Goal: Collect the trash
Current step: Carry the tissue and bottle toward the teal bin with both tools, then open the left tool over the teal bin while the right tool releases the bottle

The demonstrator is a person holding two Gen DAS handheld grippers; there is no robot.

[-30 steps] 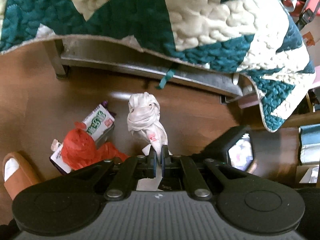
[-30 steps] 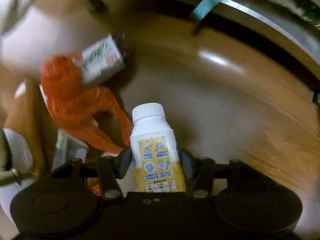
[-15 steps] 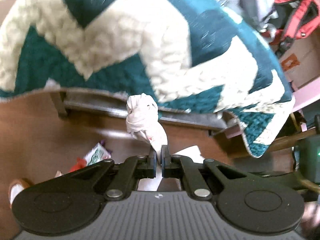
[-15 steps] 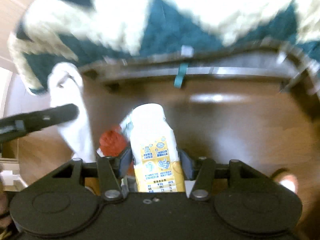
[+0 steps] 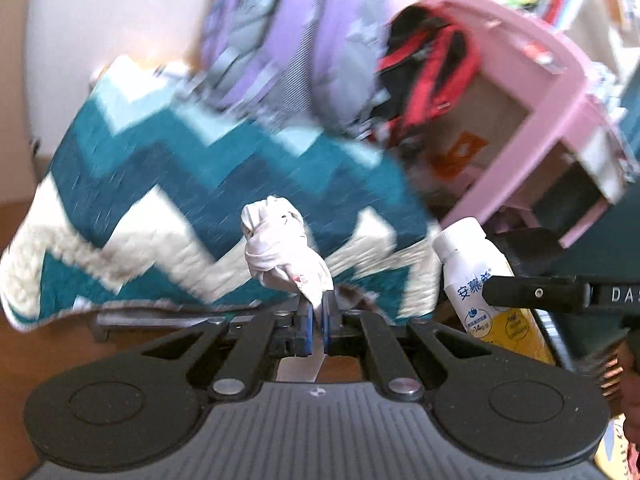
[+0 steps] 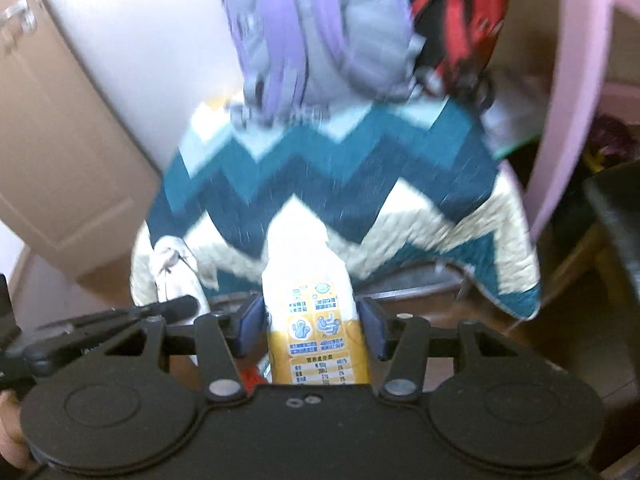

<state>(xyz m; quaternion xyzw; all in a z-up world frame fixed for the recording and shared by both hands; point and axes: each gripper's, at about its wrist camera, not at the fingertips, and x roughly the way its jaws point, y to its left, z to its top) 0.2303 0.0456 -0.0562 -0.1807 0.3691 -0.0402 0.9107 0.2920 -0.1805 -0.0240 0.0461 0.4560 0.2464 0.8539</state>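
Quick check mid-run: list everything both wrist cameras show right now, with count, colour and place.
knotted bag: one, white, pinched in the left gripper.
bottle: one, white and yellow, clamped in the right gripper.
quilt: one, teal and cream zigzag, draped behind both items.
backpack: one, lilac and grey, on top of the quilt.
second bag: one, red and black, beside the backpack.
frame: one, pink, right of the quilt.
floor: brown wood, below.
left gripper: one, black, shut.
right gripper: one, black, shut.
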